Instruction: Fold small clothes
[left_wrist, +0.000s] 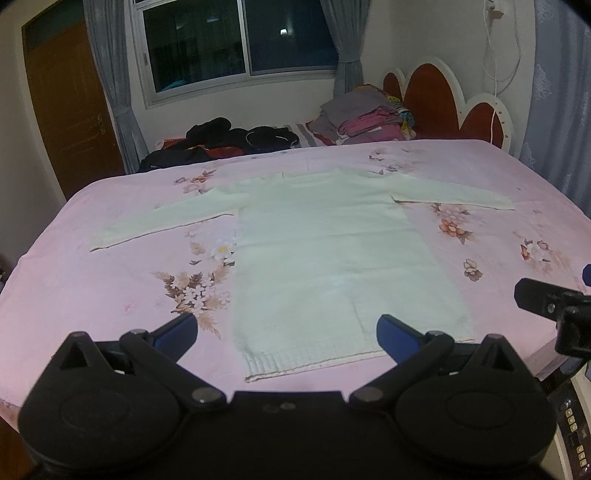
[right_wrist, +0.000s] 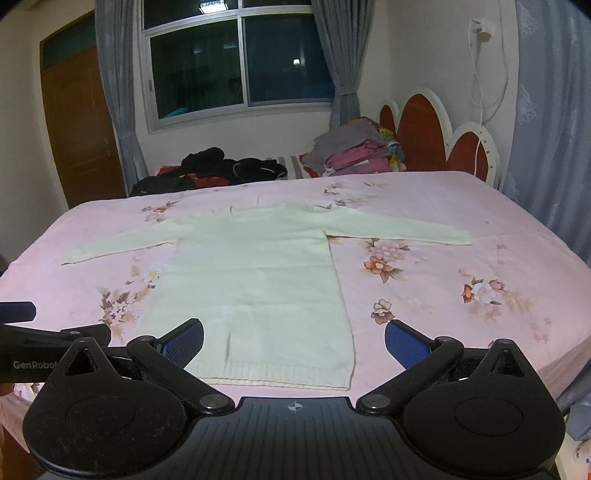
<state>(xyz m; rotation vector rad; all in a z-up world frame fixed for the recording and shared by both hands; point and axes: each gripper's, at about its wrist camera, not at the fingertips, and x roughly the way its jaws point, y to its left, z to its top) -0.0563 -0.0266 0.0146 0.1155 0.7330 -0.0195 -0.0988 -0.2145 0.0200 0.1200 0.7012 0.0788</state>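
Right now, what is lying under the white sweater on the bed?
The white sweater lies flat, sleeves spread, directly on the pink floral bedsheet. The sheet shows all around it; the part beneath the sweater is covered, so anything there cannot be seen.

I see open pink bed (left_wrist: 110, 295) on both sides of the white sweater (left_wrist: 325, 251), so I could pass either gripper down beside its body without touching anything. Its two sleeves lie stretched out flat to left and right, with bare sheet beyond them. At the far edge a pile of dark clothes (left_wrist: 229, 138) and a stack of folded clothes (left_wrist: 365, 118) block the way, with the headboard (left_wrist: 439, 96) behind them. My left gripper (left_wrist: 288, 334) and right gripper (right_wrist: 293, 341) hover at the near hem, fingers spread wide.
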